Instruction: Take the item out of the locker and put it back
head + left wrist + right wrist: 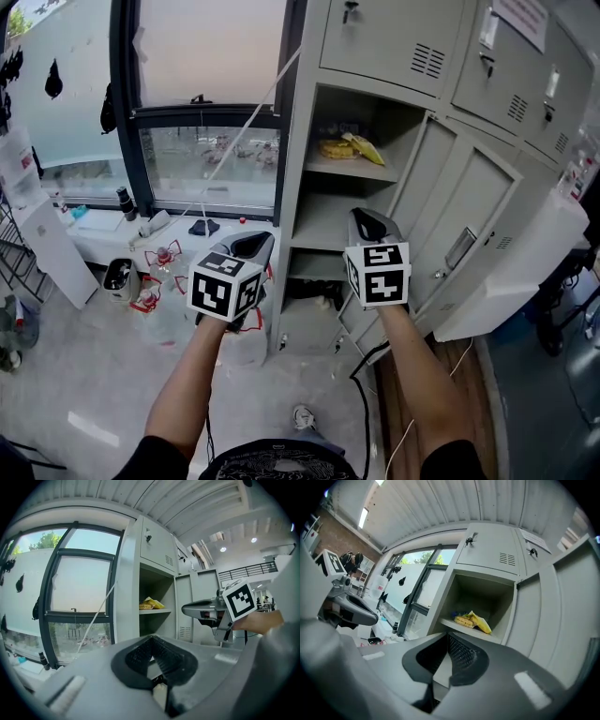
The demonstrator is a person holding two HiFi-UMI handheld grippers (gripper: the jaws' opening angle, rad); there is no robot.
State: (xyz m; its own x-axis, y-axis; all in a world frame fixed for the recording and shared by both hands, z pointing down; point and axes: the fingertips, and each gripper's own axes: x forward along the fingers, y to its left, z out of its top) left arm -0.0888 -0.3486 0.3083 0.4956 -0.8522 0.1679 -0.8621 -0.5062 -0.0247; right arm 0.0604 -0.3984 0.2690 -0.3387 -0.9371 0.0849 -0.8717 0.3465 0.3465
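Left gripper [253, 246] and right gripper [370, 223] hang before the open locker [292, 187] — jaws of each pressed together, holding nothing. The packet [349, 147] lies on its shelf [361, 171] — twelve o'clock from the right gripper.

The locker [394, 42] is pale grey. The packet [350, 147] at twelve o'clock is yellow. Both marker cubes [225, 286] bear black-and-white squares.

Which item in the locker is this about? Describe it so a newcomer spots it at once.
Find the grey locker bank beside the window, and the column whose door stands open. On its upper shelf lies a crumpled yellow packet. It is the only bright yellow thing against the grey metal, with a paler golden bundle just left of it.
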